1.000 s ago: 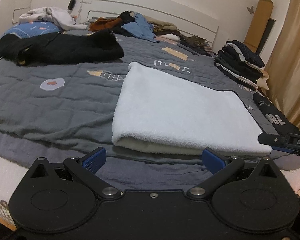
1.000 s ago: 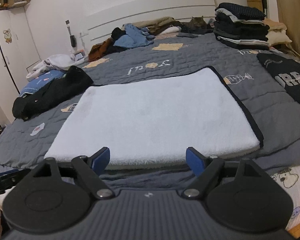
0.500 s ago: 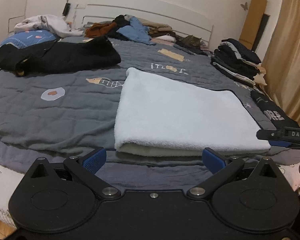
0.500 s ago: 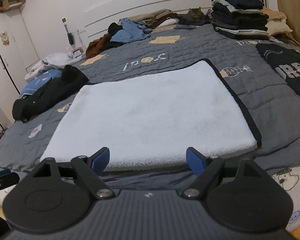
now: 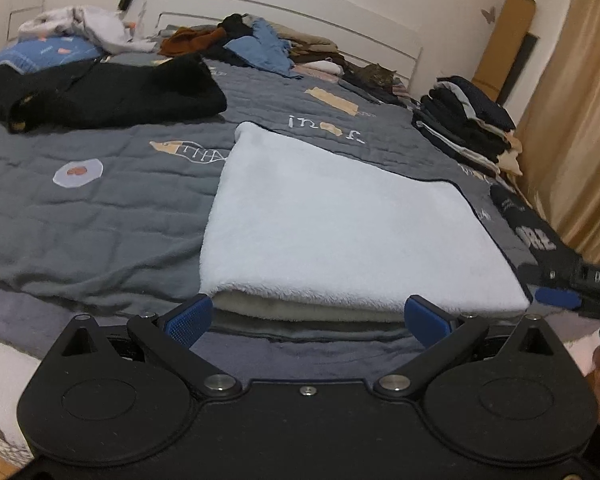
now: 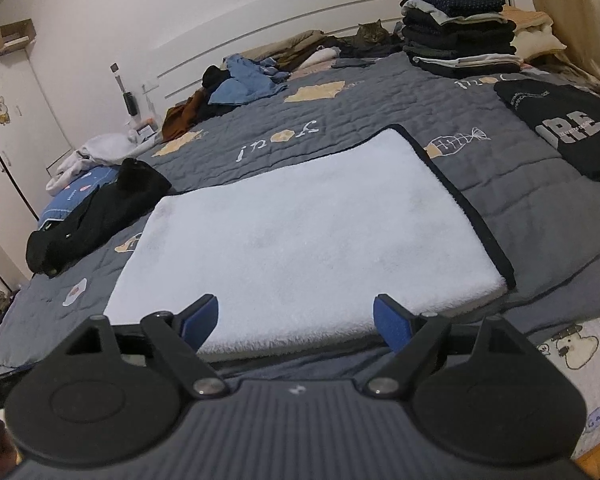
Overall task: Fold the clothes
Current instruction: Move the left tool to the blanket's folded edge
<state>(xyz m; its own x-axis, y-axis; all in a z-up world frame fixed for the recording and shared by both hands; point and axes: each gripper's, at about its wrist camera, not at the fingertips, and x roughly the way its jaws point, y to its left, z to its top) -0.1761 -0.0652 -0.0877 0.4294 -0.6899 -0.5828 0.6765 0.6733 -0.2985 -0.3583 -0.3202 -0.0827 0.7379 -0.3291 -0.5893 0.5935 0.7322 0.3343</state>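
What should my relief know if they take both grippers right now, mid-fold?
Left gripper: open, empty, at the near edge of the white fleece blanket.
Right gripper: open, empty, at the same edge.
Blanket: folded flat, mid-bed.
Done: folded stack by the headboard; black printed shirt folded flat.
Left: likely another fold of the blanket; black garment and headboard pile unfolded.
Mind the cat.
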